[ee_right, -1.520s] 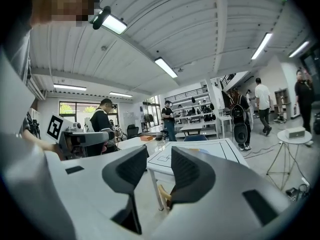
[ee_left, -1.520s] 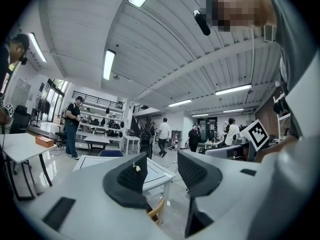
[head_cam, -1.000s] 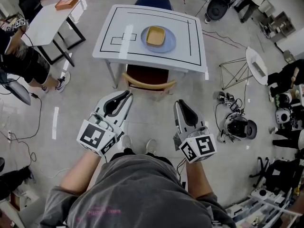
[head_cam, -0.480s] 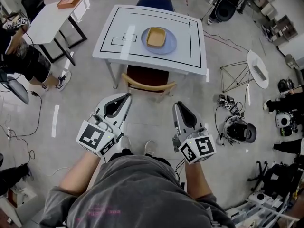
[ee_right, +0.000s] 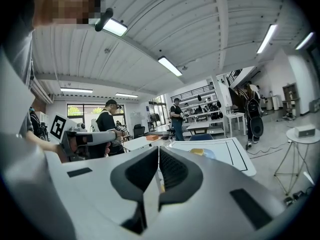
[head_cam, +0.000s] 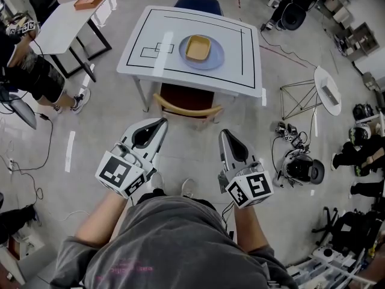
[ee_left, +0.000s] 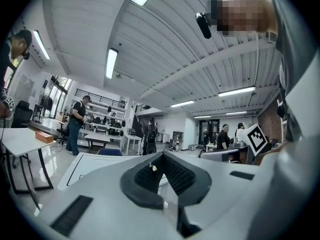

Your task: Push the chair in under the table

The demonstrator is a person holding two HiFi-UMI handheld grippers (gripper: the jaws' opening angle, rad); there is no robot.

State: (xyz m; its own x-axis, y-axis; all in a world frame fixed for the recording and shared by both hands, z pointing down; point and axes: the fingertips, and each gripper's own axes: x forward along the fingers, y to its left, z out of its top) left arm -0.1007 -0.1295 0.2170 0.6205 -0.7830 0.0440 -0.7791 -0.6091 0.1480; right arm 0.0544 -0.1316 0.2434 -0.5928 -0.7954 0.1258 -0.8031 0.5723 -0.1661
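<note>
On the near side of the table (head_cam: 150,53), the chair (head_cam: 187,99) stands with its dark red seat partly beneath the tabletop and its curved wooden backrest sticking out past the table's edge towards me. I hold both grippers level on that same near side, further from the table than the backrest, and neither touches the chair. The left gripper (head_cam: 161,123) sits off the table's left corner, its tip close to the left end of the backrest but apart from it. In the left gripper view its fingers (ee_left: 176,174) are pressed together with nothing between them. The right gripper (head_cam: 224,133) is off the table's right half, a little further back from it than the left one. In the right gripper view its fingers (ee_right: 172,171) are closing, with only a thin slit left between them and nothing in it. On the table's top, towards its middle, a blue plate (head_cam: 215,56) carries a yellow dish (head_cam: 197,46). A blue chair (head_cam: 197,3) is tucked in at the table's far side.
</note>
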